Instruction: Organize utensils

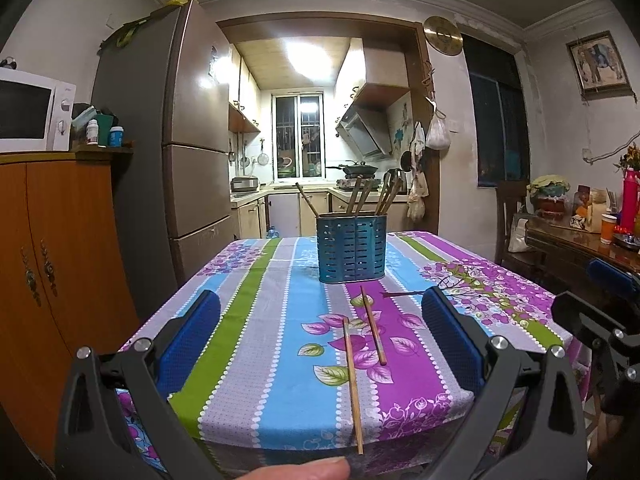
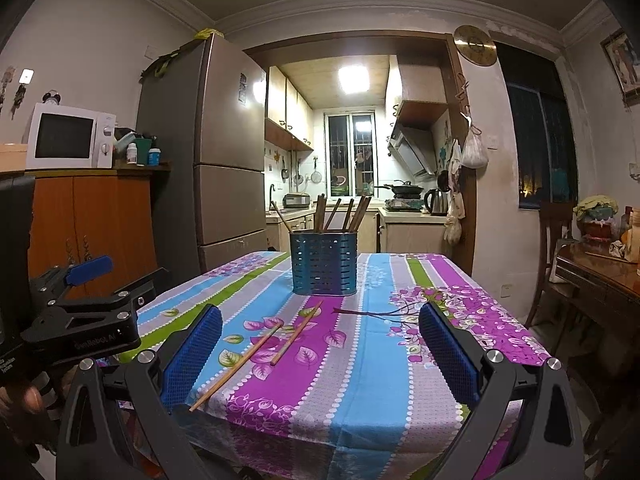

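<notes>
Two wooden chopsticks lie loose on the striped floral tablecloth. The longer one (image 1: pixel 353 384) (image 2: pixel 236 364) reaches the near table edge; the shorter one (image 1: pixel 373 325) (image 2: pixel 297 332) lies beside it, nearer the holder. A blue perforated utensil holder (image 1: pixel 352 248) (image 2: pixel 324 262) stands further back with several wooden chopsticks upright in it. My left gripper (image 1: pixel 320 336) is open and empty, held over the near table edge, the chopsticks between its blue pads. My right gripper (image 2: pixel 320 348) is open and empty, to the right of the chopsticks.
The table (image 1: pixel 256 288) has its left edge close to a wooden cabinet (image 1: pixel 52 264) with a microwave. A dark side table (image 1: pixel 580 240) with bottles and cups stands to the right. A fridge (image 1: pixel 192 140) and kitchen lie behind.
</notes>
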A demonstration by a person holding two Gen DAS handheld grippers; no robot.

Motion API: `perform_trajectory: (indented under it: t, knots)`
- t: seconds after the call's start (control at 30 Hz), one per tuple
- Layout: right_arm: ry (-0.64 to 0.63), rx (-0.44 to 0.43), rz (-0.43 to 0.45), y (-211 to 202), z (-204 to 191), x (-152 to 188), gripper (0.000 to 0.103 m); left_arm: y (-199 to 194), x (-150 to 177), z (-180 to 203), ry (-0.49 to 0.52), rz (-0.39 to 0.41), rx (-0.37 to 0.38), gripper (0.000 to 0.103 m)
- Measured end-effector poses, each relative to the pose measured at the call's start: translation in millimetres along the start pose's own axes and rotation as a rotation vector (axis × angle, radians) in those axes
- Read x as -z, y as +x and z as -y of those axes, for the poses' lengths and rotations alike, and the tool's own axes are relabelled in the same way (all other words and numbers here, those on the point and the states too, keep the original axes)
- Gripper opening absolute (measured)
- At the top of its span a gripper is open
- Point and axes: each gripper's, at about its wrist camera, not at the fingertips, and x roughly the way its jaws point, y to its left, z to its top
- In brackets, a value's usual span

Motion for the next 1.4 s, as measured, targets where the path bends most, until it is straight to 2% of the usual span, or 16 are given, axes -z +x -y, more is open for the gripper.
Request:
perform_trajectory:
  t: [0.57, 1.4]
  knots:
    - [0.026, 0.031, -0.014, 5.7, 18.6, 0.1, 0.098, 0.3, 6.2, -9.5, -0.009, -0.022, -0.018, 0.097]
    - [0.042, 0.002, -0.001, 10.5, 20.4, 9.5, 0.098, -0.2, 7.7, -7.2, -0.001, 0.002, -0.011, 0.097]
